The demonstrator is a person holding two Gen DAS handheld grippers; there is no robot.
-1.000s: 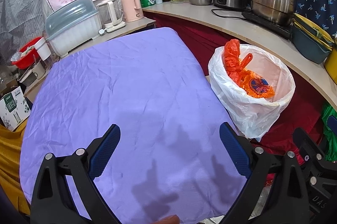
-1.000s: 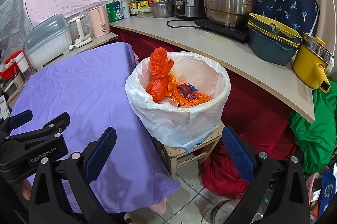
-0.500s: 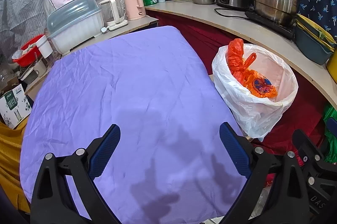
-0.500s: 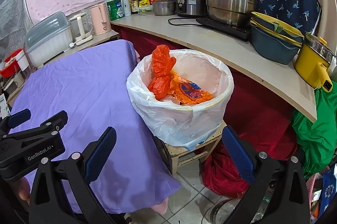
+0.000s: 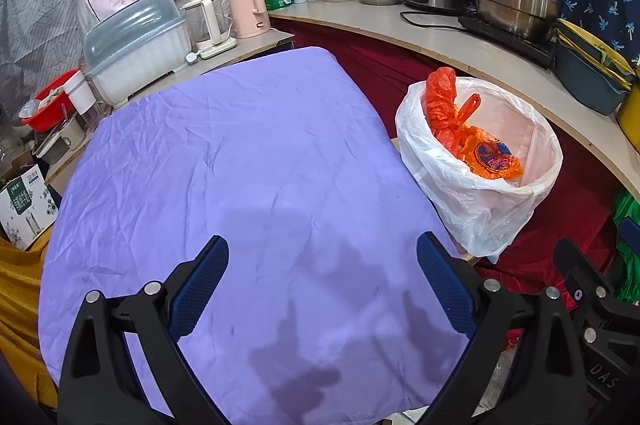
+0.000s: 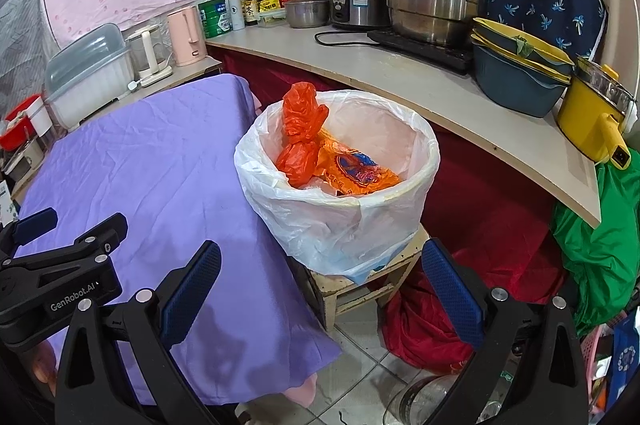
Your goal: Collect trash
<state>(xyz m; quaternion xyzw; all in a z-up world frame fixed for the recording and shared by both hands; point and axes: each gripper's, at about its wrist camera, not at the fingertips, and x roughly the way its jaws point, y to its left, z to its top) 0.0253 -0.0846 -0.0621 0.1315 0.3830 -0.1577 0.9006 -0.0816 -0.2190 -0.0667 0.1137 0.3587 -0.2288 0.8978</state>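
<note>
We hold both grippers spread wide and empty, above the table edge.

Our left gripper (image 5: 322, 279) hangs over the purple cloth (image 5: 240, 165) on the table; our right gripper (image 6: 320, 285) faces the white-lined bin (image 6: 340, 209) just beside the table on a low stool (image 6: 360, 285). The trash sits inside it: an orange plastic bag (image 6: 300, 129) against an orange printed wrapper (image 6: 356, 169).
</note>
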